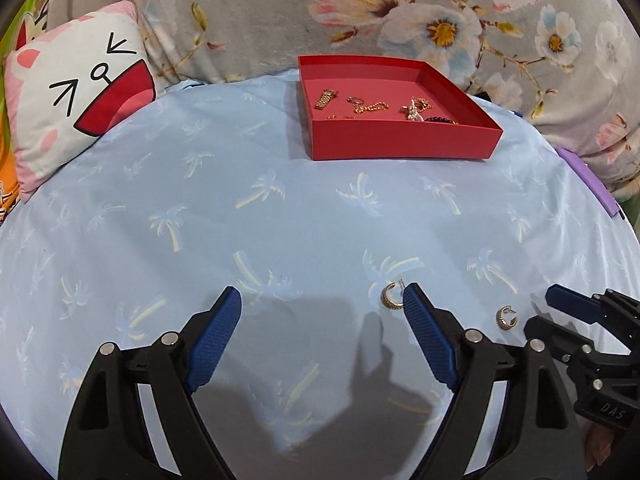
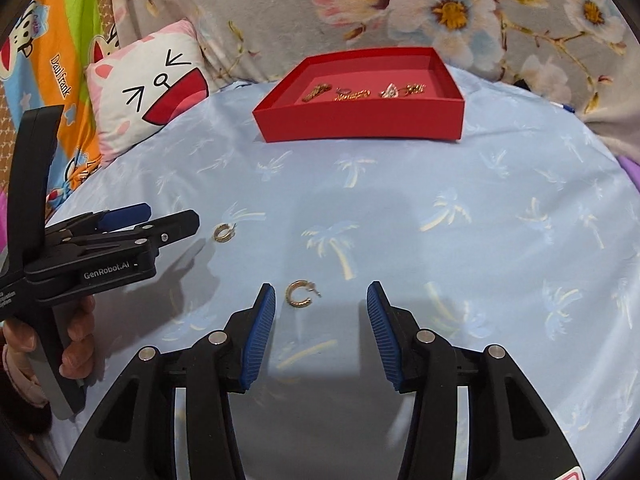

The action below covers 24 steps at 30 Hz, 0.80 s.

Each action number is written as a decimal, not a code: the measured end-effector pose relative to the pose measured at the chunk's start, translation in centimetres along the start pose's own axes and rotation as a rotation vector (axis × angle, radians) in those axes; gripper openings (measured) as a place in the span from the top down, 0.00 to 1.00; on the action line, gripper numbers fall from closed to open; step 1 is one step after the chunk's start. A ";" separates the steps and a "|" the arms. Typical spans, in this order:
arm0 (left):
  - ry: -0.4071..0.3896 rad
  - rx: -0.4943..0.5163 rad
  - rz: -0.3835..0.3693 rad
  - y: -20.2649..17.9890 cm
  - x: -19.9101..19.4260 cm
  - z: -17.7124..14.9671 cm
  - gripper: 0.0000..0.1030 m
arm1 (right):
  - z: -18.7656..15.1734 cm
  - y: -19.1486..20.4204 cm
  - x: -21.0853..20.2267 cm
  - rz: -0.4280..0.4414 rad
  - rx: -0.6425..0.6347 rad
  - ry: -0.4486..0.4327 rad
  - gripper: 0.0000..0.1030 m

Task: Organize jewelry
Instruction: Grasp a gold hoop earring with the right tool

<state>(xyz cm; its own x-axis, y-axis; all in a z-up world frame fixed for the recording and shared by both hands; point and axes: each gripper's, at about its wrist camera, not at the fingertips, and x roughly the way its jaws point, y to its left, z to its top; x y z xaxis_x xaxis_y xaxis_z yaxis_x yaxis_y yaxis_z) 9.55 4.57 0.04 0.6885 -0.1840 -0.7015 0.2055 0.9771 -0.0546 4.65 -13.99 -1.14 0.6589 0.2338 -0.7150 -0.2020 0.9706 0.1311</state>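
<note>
A red tray (image 1: 400,142) (image 2: 360,122) at the far side of the blue cloth holds several gold chains, rings and beaded pieces (image 1: 370,108). Two gold hoop earrings lie loose on the cloth. One earring (image 1: 391,295) (image 2: 222,233) lies just left of my left gripper's right fingertip. The other earring (image 1: 506,317) (image 2: 298,293) lies between the two grippers, just ahead of my right gripper's left finger. My left gripper (image 1: 322,300) is open and empty. My right gripper (image 2: 322,296) is open and empty; it also shows at the right edge of the left wrist view (image 1: 568,304).
A cat-face pillow (image 1: 76,92) (image 2: 148,84) lies at the far left. A floral blanket (image 1: 440,12) runs along the back. A purple object (image 1: 588,180) sits at the cloth's right edge. The cloth (image 2: 440,220) has a palm-tree print.
</note>
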 end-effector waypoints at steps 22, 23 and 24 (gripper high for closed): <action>0.037 0.067 -0.029 -1.3 0.5 -0.2 0.22 | 0.7 1.0 2.0 -0.060 -0.018 0.059 0.81; 0.041 0.073 -0.027 -1.4 0.6 -0.2 0.22 | 0.7 0.9 2.0 -0.063 -0.014 0.058 0.81; 0.047 0.081 -0.027 -1.6 0.7 -0.2 0.22 | 0.7 0.7 1.9 -0.062 -0.006 0.056 0.81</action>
<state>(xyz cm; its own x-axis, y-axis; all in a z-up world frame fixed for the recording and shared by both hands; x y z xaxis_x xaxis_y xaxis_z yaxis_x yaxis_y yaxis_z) 9.57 2.91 -0.57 0.6490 -0.2027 -0.7333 0.2801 0.9598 -0.0175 6.24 -12.83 -1.91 0.6291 0.1690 -0.7588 -0.1666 0.9827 0.0808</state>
